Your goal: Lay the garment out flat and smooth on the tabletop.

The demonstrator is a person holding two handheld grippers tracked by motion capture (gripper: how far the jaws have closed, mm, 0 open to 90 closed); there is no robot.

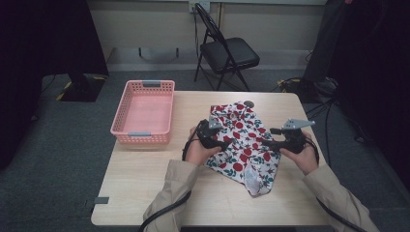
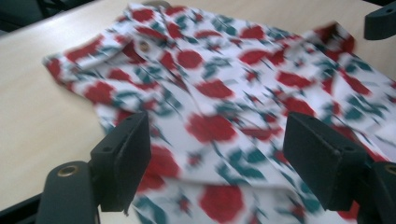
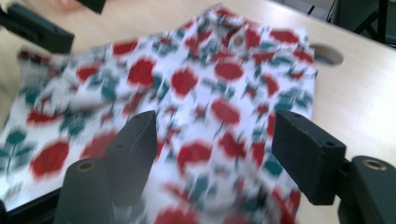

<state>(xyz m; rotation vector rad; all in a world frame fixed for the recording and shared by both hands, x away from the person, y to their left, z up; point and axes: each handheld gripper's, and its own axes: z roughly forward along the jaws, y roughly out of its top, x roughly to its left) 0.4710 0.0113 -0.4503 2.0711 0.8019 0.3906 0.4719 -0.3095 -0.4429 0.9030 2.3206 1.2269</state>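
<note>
A white garment printed with red flowers and green leaves [image 1: 244, 145] lies folded on the middle of the wooden table [image 1: 145, 174], collar end toward the far edge. My left gripper [image 1: 227, 141] is over the garment's left edge, open, its jaws spread wide above the cloth [image 2: 219, 107] with nothing between them. My right gripper [image 1: 267, 143] hovers over the garment's right side, also open, its jaws wide apart over the print [image 3: 205, 102]. Both gripper views are blurred by motion.
An empty pink plastic basket [image 1: 144, 113] sits at the table's left side. A round cable hole [image 1: 249, 103] is in the tabletop just beyond the garment. A black folding chair [image 1: 227, 50] stands past the far edge.
</note>
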